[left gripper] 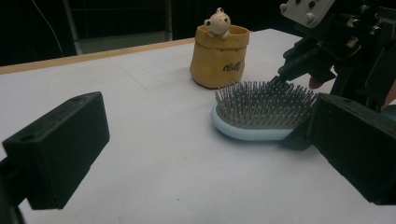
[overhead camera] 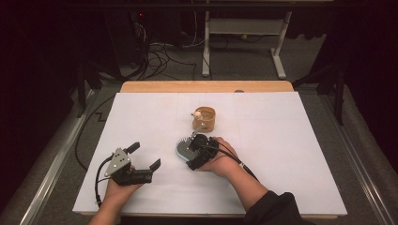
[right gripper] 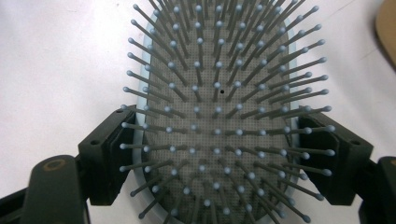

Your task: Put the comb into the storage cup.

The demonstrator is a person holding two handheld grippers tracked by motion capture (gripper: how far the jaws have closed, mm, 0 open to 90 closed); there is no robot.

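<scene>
A light blue hairbrush (overhead camera: 182,147) (left gripper: 257,112) (right gripper: 217,93) lies bristles up on the white table cover (overhead camera: 291,150). My right gripper (overhead camera: 192,151) (right gripper: 217,154) grips the brush head, one black jaw pressed against each side of its rim. My left gripper (overhead camera: 144,156) (left gripper: 205,154) rests to the left of the brush, open with nothing between its jaws, and points toward the brush. Just behind the brush stands a tan pouch (overhead camera: 204,120) (left gripper: 218,58) with a small cream toy figure (left gripper: 217,22) peeking over its rim.
The table's wooden back edge (overhead camera: 206,86) shows beyond the white cover. Behind it on the floor are cables (overhead camera: 159,56) and a white desk frame (overhead camera: 244,33). Bare white surface lies to the right of the brush and in front of both hands.
</scene>
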